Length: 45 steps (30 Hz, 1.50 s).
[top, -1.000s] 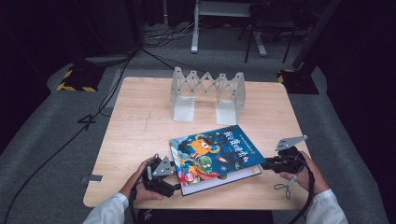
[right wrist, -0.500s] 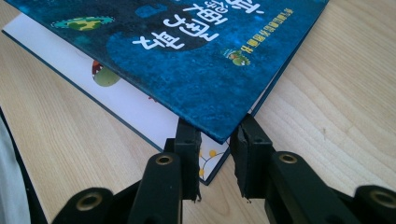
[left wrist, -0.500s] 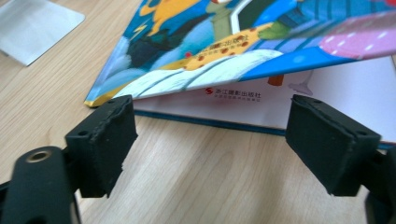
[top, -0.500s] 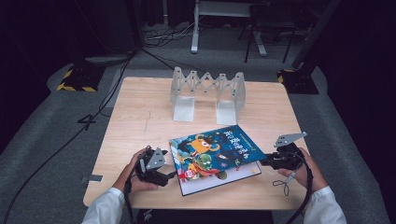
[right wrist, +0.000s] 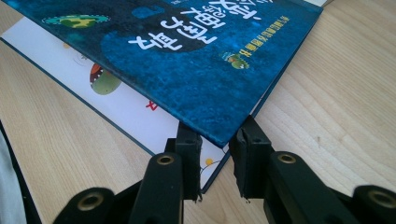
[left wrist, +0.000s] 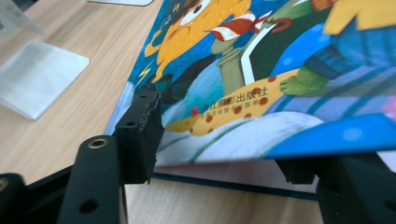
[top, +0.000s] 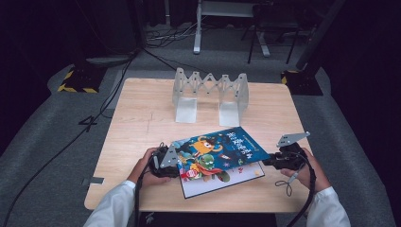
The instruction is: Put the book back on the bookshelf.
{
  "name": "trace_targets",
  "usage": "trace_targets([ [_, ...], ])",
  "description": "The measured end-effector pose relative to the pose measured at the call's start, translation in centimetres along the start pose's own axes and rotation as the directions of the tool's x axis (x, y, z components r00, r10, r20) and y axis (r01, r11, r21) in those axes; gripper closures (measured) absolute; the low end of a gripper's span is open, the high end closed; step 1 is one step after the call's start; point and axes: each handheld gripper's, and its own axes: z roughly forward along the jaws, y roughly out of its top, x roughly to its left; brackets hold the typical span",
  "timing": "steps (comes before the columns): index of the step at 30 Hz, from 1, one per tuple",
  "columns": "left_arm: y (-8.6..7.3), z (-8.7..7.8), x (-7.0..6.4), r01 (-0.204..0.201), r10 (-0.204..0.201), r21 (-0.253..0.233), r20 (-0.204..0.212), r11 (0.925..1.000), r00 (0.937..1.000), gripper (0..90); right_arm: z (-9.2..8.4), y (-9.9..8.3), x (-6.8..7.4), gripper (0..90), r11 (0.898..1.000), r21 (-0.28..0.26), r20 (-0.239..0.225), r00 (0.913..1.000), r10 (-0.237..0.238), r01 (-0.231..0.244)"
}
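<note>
Two grippers sit at my picture book (top: 218,156), which lies near the table's (top: 142,118) front edge with its blue cover lifted. My left gripper (left wrist: 219,154) has just been closing, cover between its jaws, but I cannot tell if it pinches. My right gripper (right wrist: 215,154) clamps the cover's corner.

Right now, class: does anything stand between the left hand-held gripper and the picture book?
Nothing visible does. The left hand-held gripper has just been closing, with the picture book edge already between its jaws.
</note>
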Motion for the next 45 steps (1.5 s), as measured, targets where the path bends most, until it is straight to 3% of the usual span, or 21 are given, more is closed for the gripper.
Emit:
trace_targets([
  [1,0.1,-0.1,-0.1,-0.023,0.023,0.002,-0.024,0.9997,0.9994,45.1,0.1,-0.1,0.0,73.8,1.0,-0.001,0.0,1.0,-0.006,0.006],
  [3,0.1,-0.2,-0.1,-0.03,0.03,0.001,-0.046,0.9995,0.9985,49.2,0.2,-0.3,0.0,73.9,1.0,-0.004,-0.005,1.0,-0.005,0.005],
  [5,0.2,-0.5,0.1,-0.018,0.017,-0.015,-0.063,0.9997,0.9979,56.4,0.5,-0.5,0.1,73.7,1.0,-0.02,-0.03,0.9995,0.001,-0.001],
  [8,0.4,-0.5,-0.1,-0.04,0.04,-0.004,-0.089,0.9992,0.9952,59.8,0.9,-1.0,0.5,63.5,0.999,-0.043,-0.02,0.9997,-0.011,0.01],
  [9,0.4,-0.5,-0.1,-0.038,0.037,-0.003,-0.09,0.9993,0.9952,60.7,0.9,-1.4,0.8,57.3,0.999,-0.049,-0.011,0.9998,-0.014,0.014],
  [12,0.3,-0.5,0.2,-0.037,0.035,-0.02,-0.083,0.9991,0.9959,60.7,1.1,-2.5,1.1,52.0,0.997,-0.071,0.0,0.9999,0.016,-0.015],
  [13,0.2,-0.4,0.5,-0.024,0.022,-0.027,-0.075,0.9993,0.997,60.5,1.6,-3.5,1.4,49.9,1.0,-0.021,0.048,0.9989,-0.003,0.004],
  [15,0.2,-0.4,0.8,-0.011,0.009,-0.033,-0.068,0.9994,0.9976,60.4,1.7,-3.9,1.5,50.2,1.0,-0.018,0.062,0.998,-0.004,0.005],
  [17,0.1,-0.3,1.2,0.003,-0.006,-0.041,-0.063,0.9991,0.998,60.5,2.1,-5.0,1.6,49.7,1.0,-0.029,0.04,0.9992,0.002,0.0],
  [21,0.0,0.2,2.1,0.03,-0.032,-0.033,-0.044,0.999,0.9985,57.3,2.9,-6.3,2.1,48.4,1.0,-0.003,0.078,0.9965,-0.031,0.031],
  [23,0.0,0.4,2.3,0.03,-0.031,-0.023,-0.047,0.9993,0.9984,54.1,2.9,-6.4,2.1,48.1,1.0,-0.014,0.074,0.997,-0.025,0.026],
  [27,0.0,0.8,2.6,0.011,-0.013,-0.019,-0.072,0.9998,0.9973,56.1,3.5,-6.5,1.9,48.1,0.998,-0.061,0.068,0.9977,-0.009,0.013],
  [29,0.2,0.8,2.6,-0.013,0.013,-0.006,-0.088,0.9999,0.9961,58.2,3.7,-6.3,1.9,48.5,0.997,-0.068,0.066,0.9977,-0.016,0.02],
  [31,0.6,0.5,2.4,-0.036,0.034,-0.013,-0.128,0.9993,0.9912,66.9,4.2,-5.9,2.1,46.5,0.996,-0.07,0.074,0.9964,-0.041,0.047],
  [36,0.8,0.0,2.4,-0.043,0.038,-0.036,-0.144,0.9984,0.9888,73.2,4.3,-5.8,2.1,45.8,0.996,-0.074,0.091,0.9949,-0.043,0.05],
  [38,1.0,-0.3,2.1,-0.048,0.042,-0.042,-0.135,0.9979,0.99,75.7,4.2,-5.9,1.7,45.8,0.996,-0.077,0.114,0.9929,-0.033,0.042],
  [45,1.2,-1.4,0.0,-0.082,0.079,-0.025,-0.113,0.9963,0.9905,74.0,3.8,-6.1,0.6,42.6,0.998,-0.063,0.092,0.9954,-0.026,0.032],
])
